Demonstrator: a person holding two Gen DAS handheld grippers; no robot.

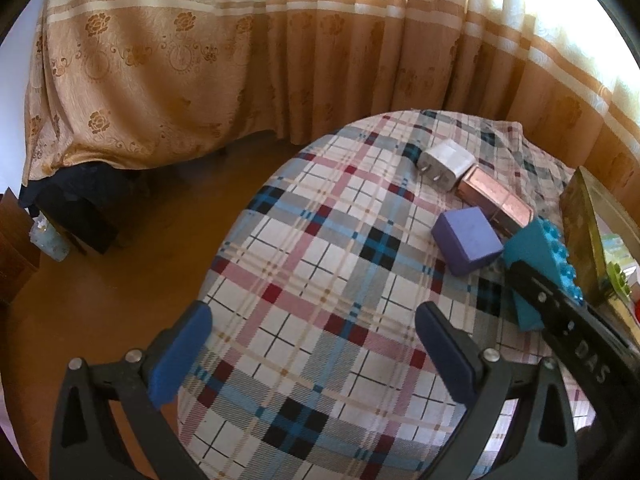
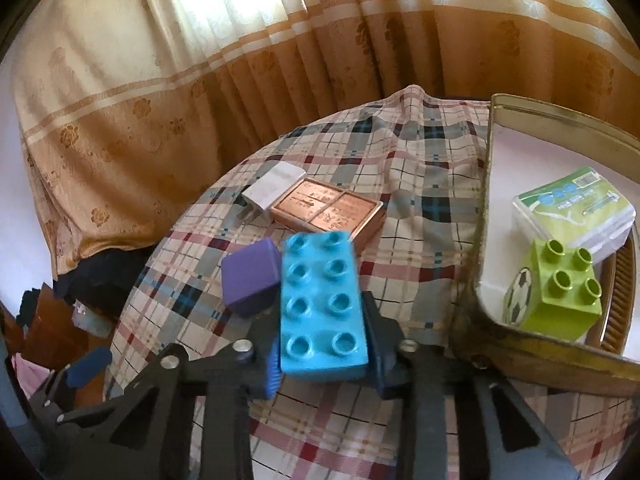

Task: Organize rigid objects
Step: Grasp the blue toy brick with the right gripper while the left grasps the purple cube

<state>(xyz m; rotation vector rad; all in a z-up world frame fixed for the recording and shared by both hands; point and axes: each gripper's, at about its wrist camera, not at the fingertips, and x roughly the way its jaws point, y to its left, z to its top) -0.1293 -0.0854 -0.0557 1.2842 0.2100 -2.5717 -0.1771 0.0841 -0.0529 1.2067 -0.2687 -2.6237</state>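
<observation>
Cloth (image 2: 420,184): plaid, cream w/ pink, blue, grey, dark red and black lines. Curtain (image 2: 280,60) far: cream top, tan bottom w/ floral print and stripes. Brick (image 2: 322,304) near: turquoise. Block (image 2: 250,278) left of it: purple. Charger (image 2: 270,192): white. Flat box (image 2: 328,210): copper-pink. Tin (image 2: 486,200) right: gold rim, white inside; brick (image 2: 560,296) in it: lime green w/ black & white football print. Gripper pads (image 1: 180,356): dark blue on black.

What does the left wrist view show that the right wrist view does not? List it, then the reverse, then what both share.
Only left wrist: the left hand-held gripper, open over bare plaid cloth.

Only right wrist: the tray's contents, a green brick and a plastic box.

Both: the right hand-held gripper shut on the blue brick, the purple block, copper box and white charger.
</observation>
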